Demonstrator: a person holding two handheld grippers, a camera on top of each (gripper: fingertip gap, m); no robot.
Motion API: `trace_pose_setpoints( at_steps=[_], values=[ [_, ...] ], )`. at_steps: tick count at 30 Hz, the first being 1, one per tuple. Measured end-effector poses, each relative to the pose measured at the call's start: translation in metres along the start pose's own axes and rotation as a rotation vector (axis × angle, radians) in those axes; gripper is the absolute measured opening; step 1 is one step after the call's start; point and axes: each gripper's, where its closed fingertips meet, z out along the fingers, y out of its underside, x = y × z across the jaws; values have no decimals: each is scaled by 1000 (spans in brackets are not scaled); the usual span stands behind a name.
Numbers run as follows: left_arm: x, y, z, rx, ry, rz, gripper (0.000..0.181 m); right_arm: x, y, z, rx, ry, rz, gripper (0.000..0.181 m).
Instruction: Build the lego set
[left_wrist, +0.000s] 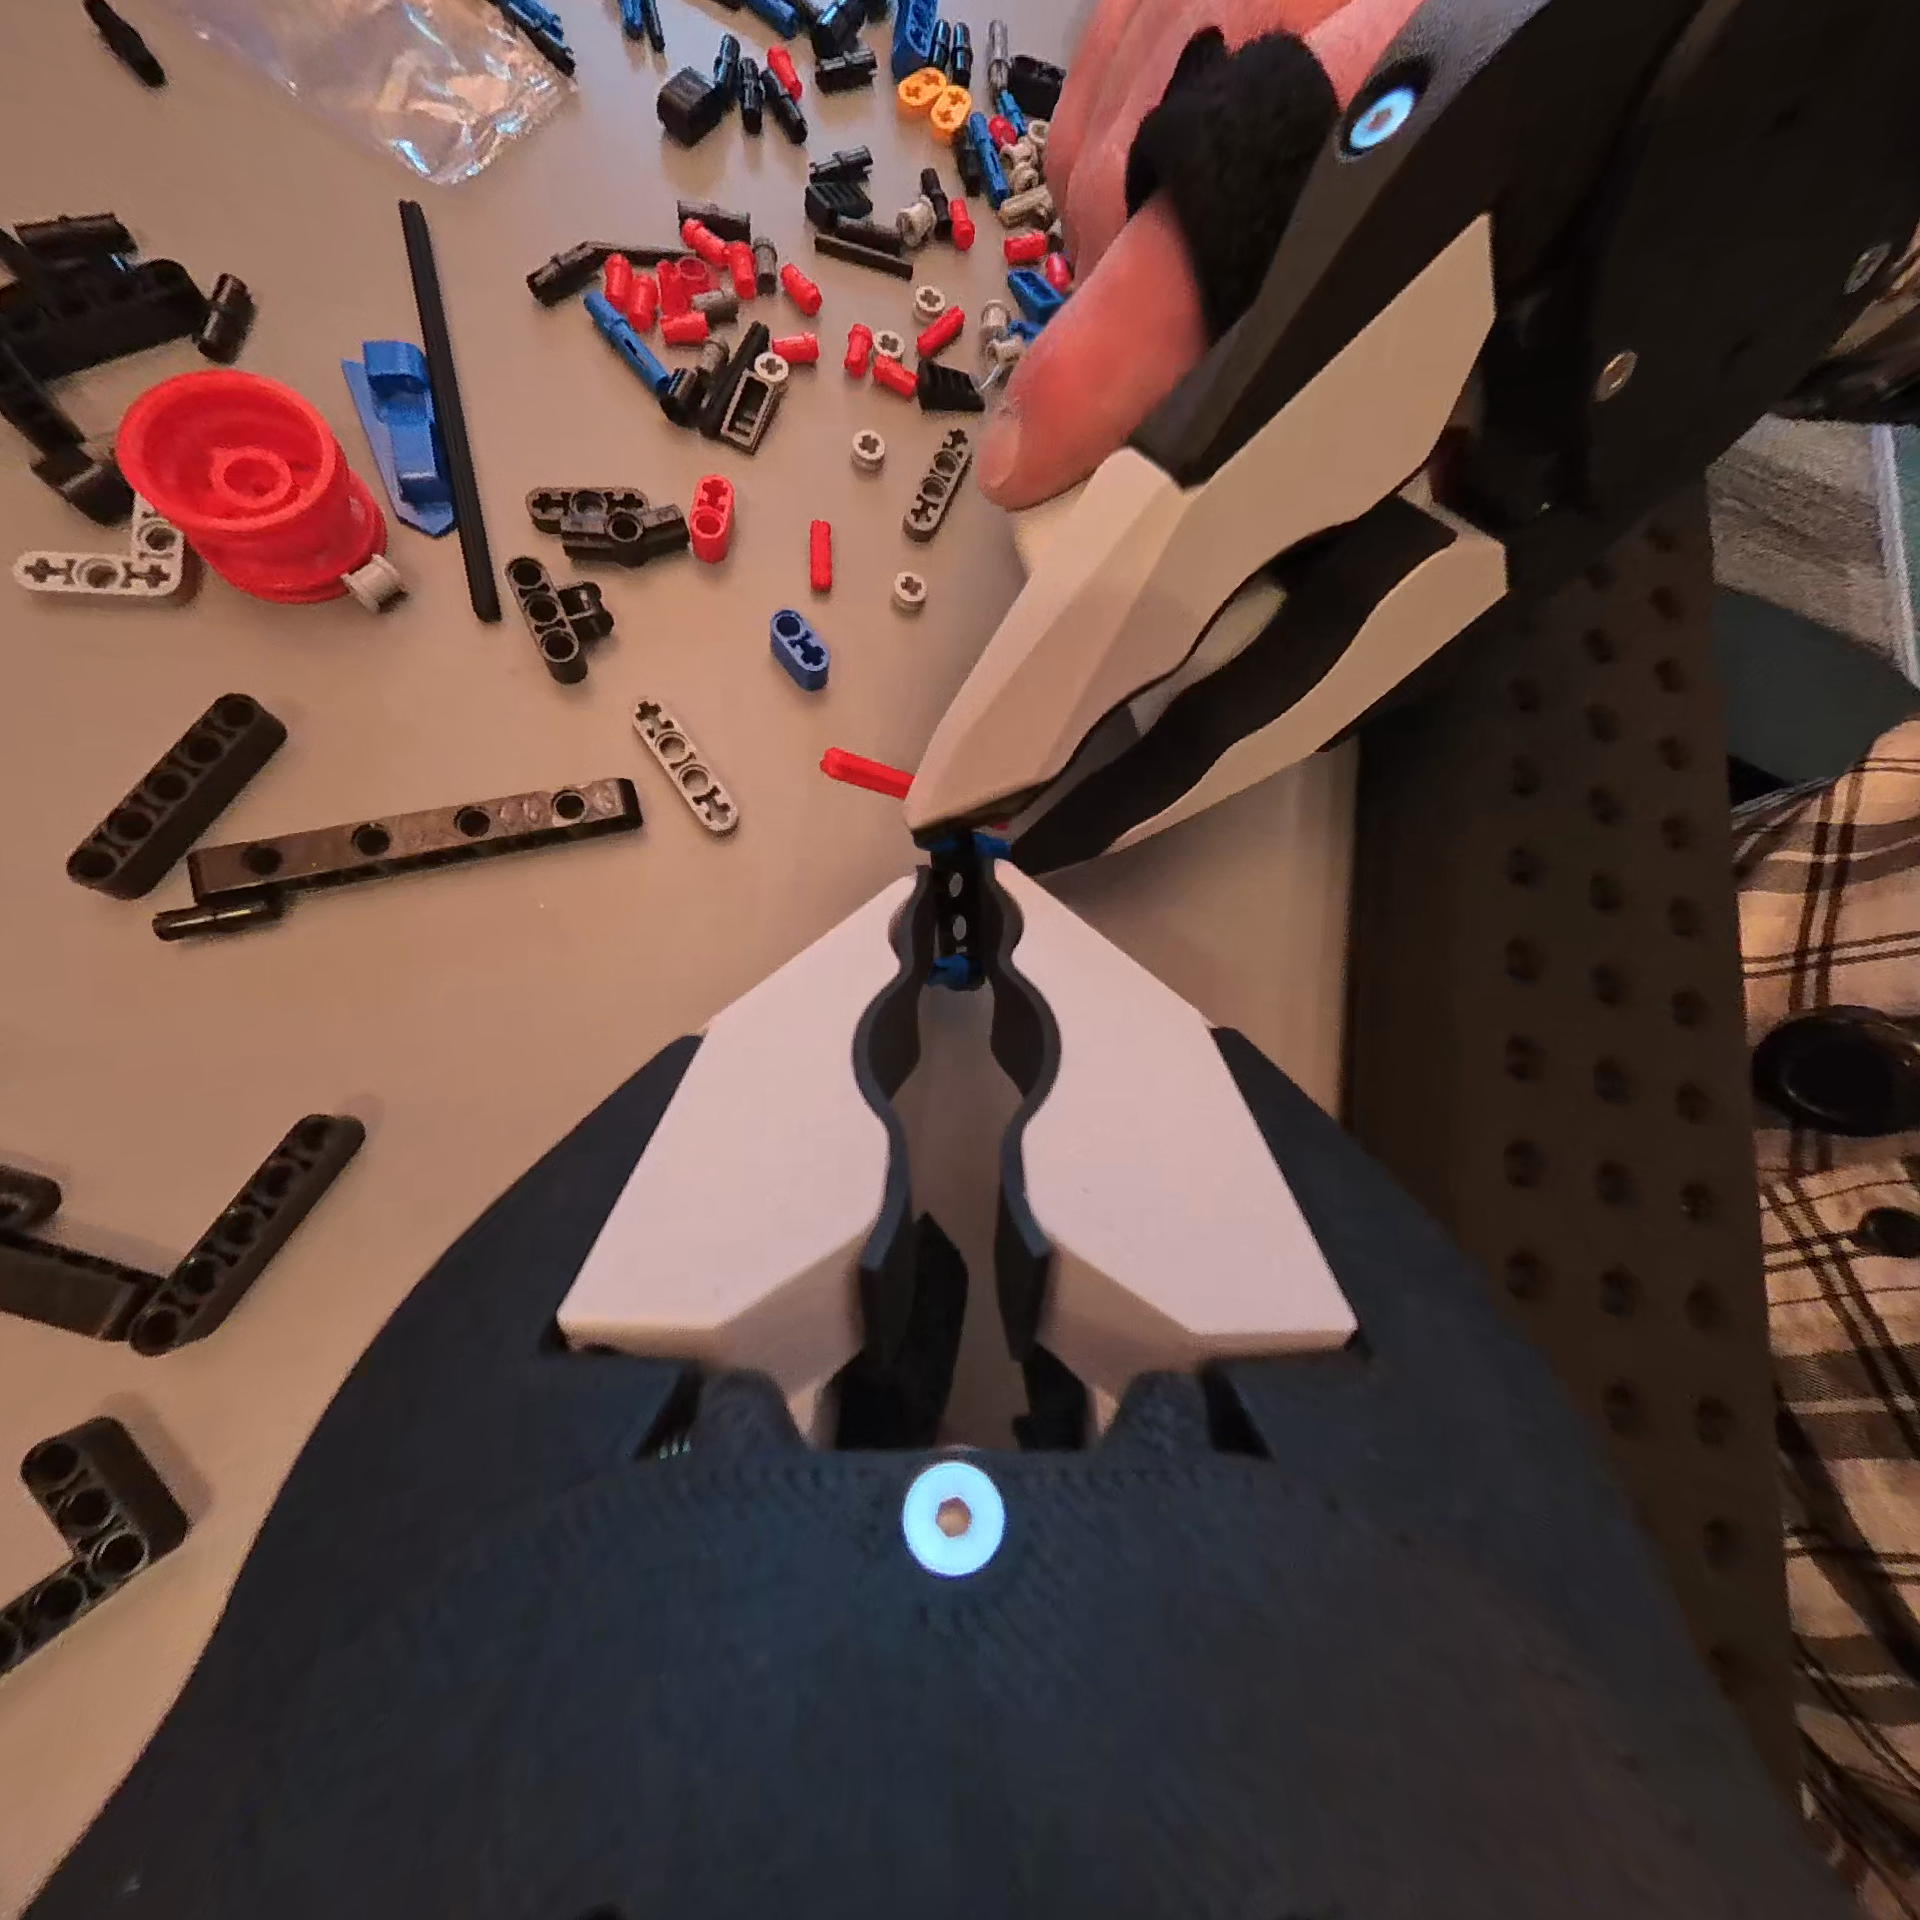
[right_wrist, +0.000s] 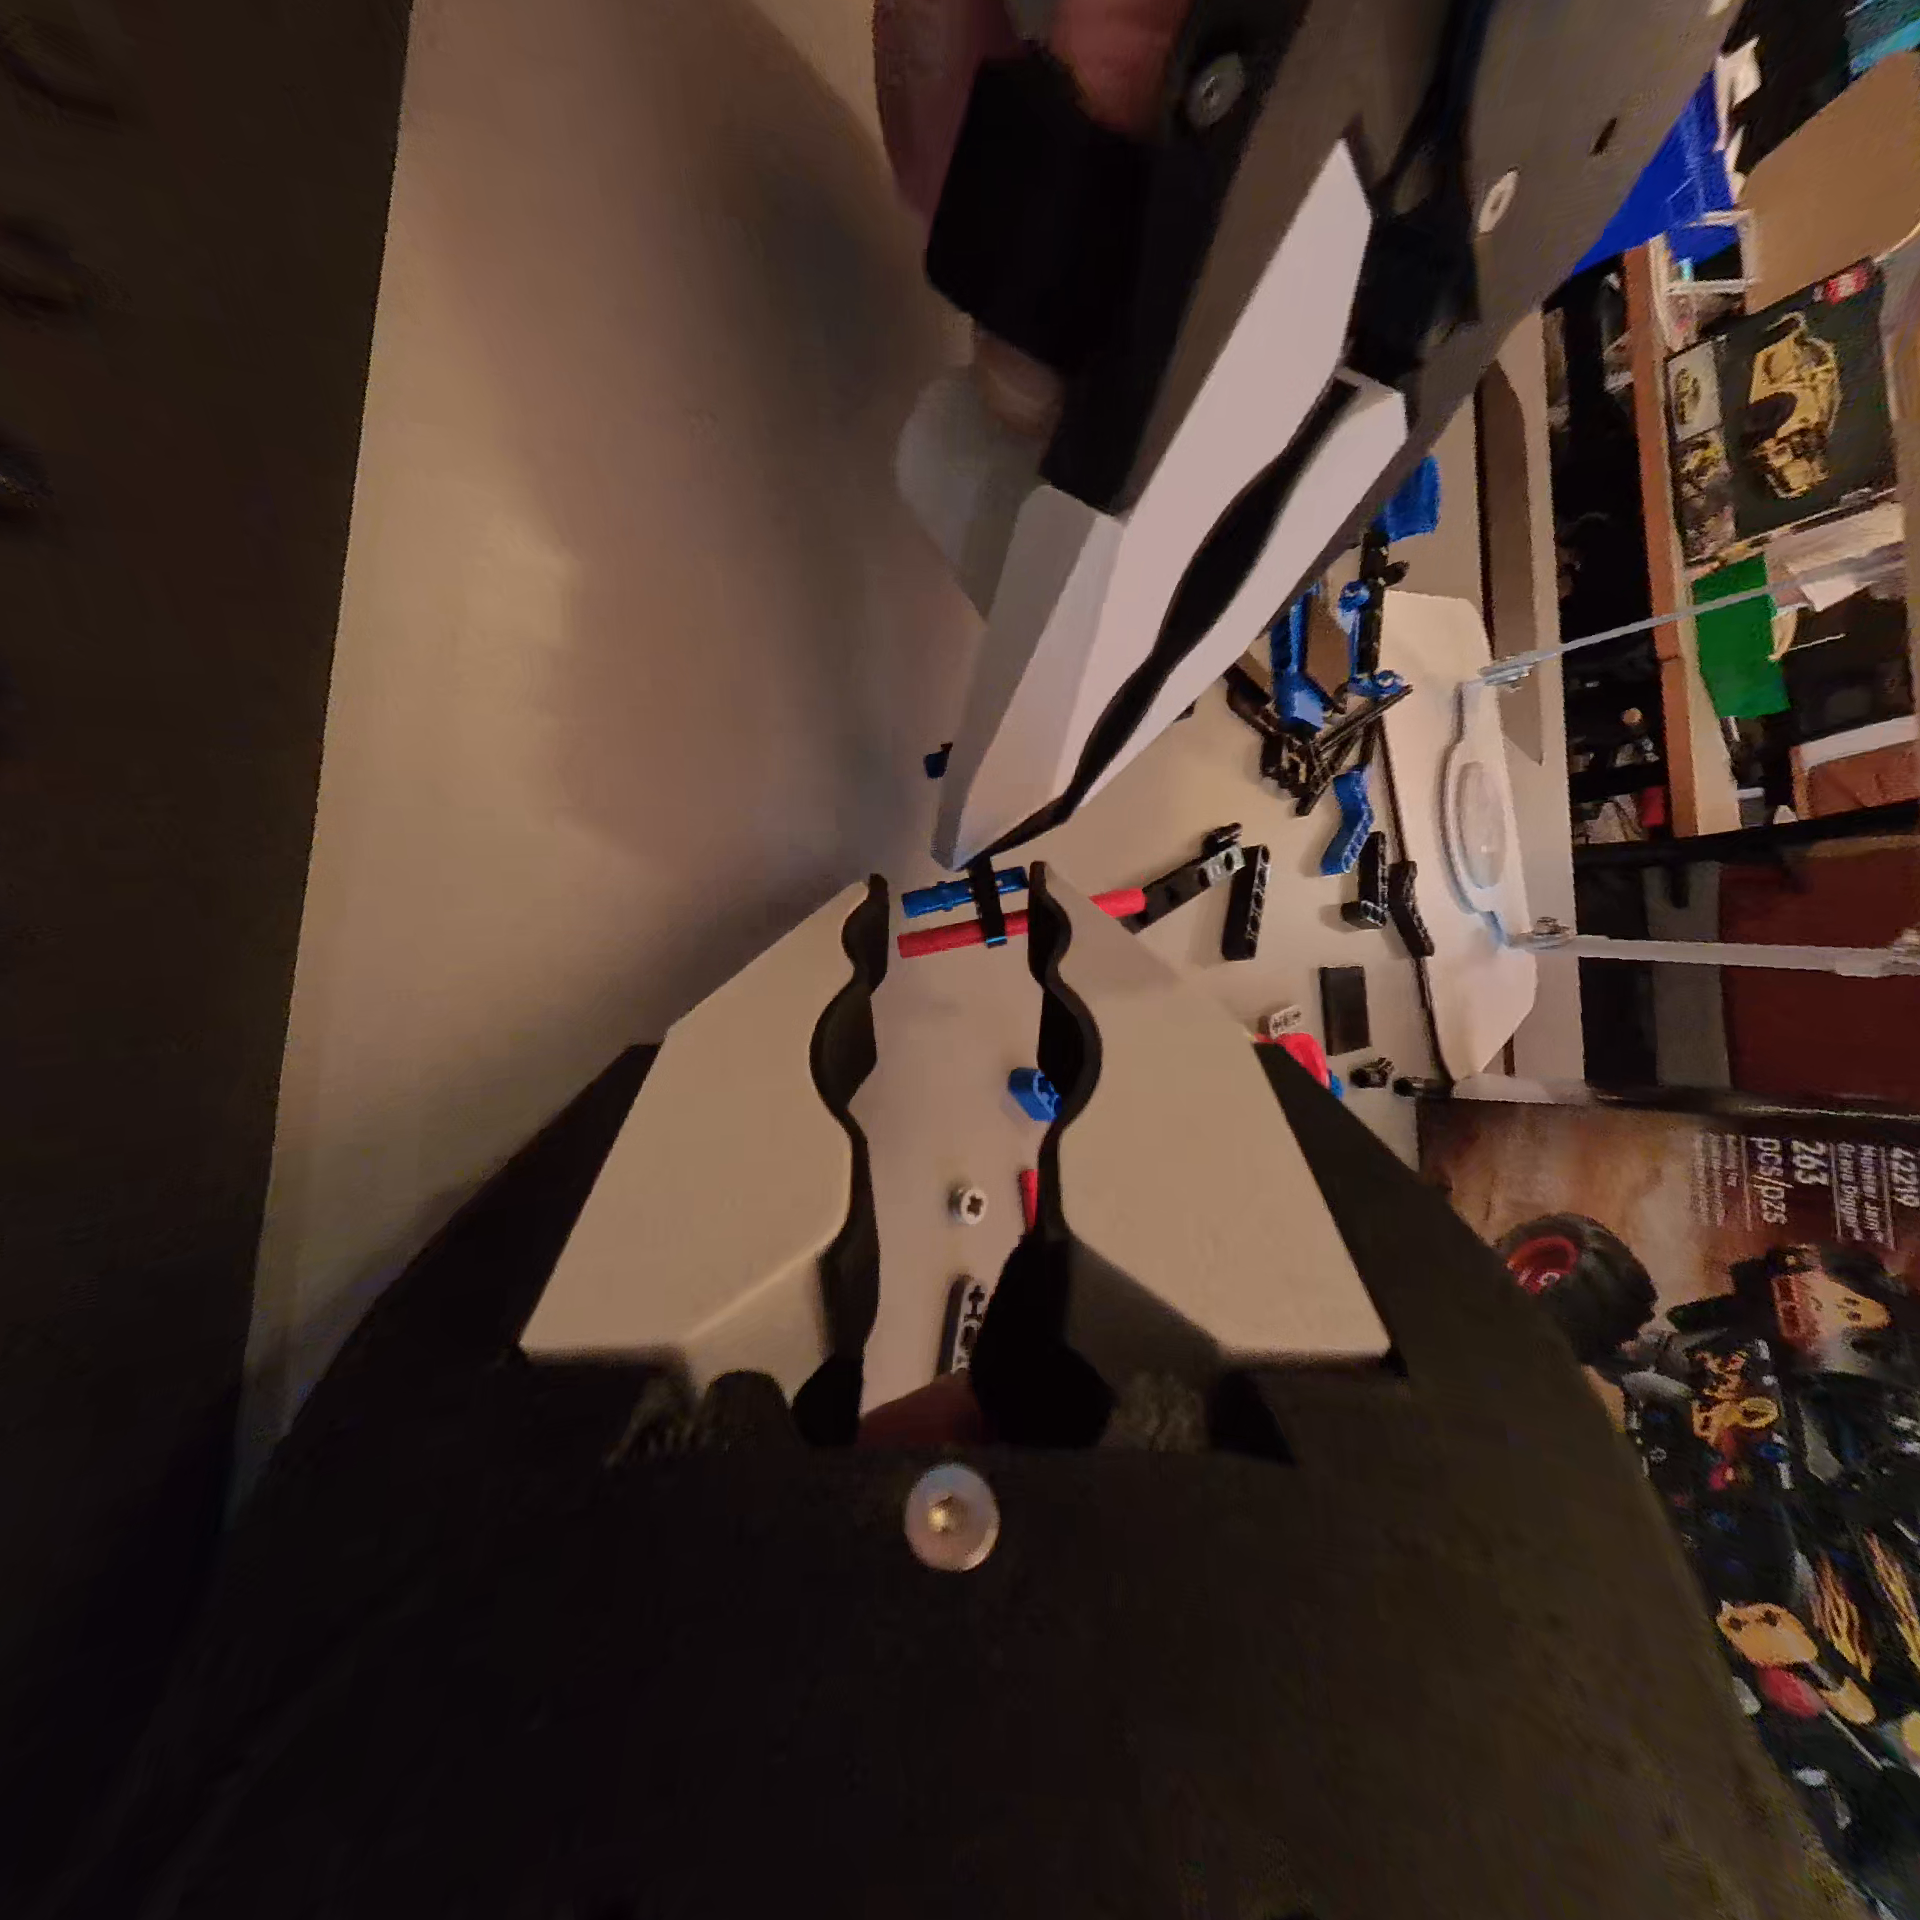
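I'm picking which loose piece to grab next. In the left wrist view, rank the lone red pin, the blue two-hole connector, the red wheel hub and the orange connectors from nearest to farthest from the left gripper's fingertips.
1. Lone red pin, just left of the left gripper.
2. Blue two-hole connector, farther up-left.
3. Red wheel hub, far left.
4. Orange connectors, at the top.

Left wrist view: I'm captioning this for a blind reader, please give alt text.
The left gripper pinches a small black beam with blue pins, met from above by the right gripper. Loose Lego pieces, including a red wheel hub, litter the tan table.
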Motion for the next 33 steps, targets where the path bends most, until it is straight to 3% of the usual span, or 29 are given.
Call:
trace_pose_setpoints(
  at_steps=[15, 24, 33],
  values=[
    [-1, 1, 1, -6, 3, -3, 4, 2, 1, 1, -19, 12, 35, 21],
    [-2, -1, 1, 22, 25, -73, 4, 3, 3, -4, -24, 65, -55, 17],
    [5, 4, 6, -7, 46, -36, 3, -4, 4, -1, -41, 13, -68, 10]
  ],
)
